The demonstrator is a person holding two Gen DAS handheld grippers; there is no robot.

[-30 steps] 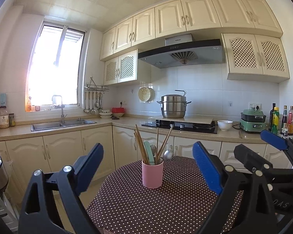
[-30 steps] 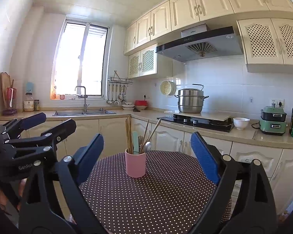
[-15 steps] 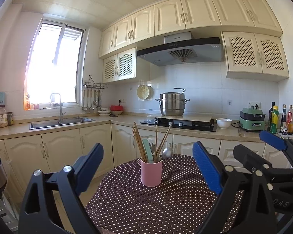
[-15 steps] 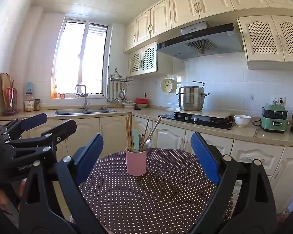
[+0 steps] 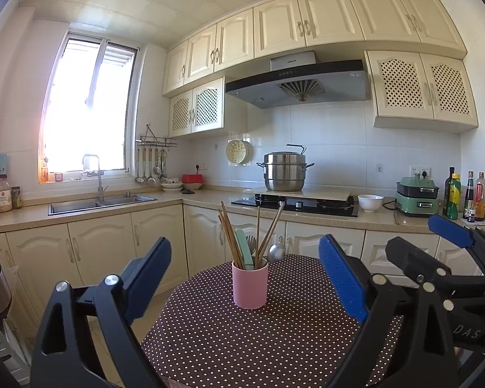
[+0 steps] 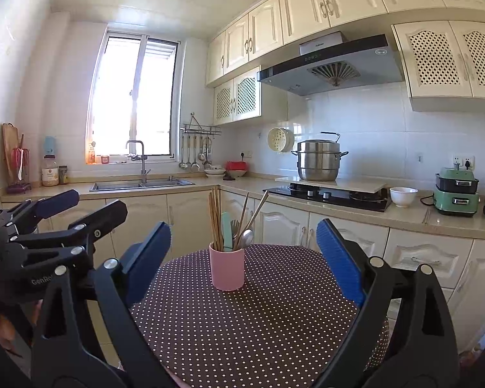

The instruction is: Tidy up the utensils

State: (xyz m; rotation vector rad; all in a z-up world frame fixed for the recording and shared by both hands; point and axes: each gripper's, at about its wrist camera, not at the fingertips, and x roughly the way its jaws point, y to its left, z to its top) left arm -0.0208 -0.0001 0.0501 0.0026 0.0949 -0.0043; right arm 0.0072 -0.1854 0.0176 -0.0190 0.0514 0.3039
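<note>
Kitchen setting: dotted surface [image 5: 274, 339] at lower centre carries a pink cup [image 5: 250, 286] of upright utensils [image 5: 242, 242]. Left hand-held gripper [image 5: 242, 281] and right hand-held gripper [image 6: 242, 258] are both spread, empty, cup directly ahead; right appears marginally nearer.

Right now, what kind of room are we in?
A home kitchen, most likely. There's a sink under the window, a steamer pot on the stove beneath a range hood, and a pink utensil cup on a polka-dot table.
</note>
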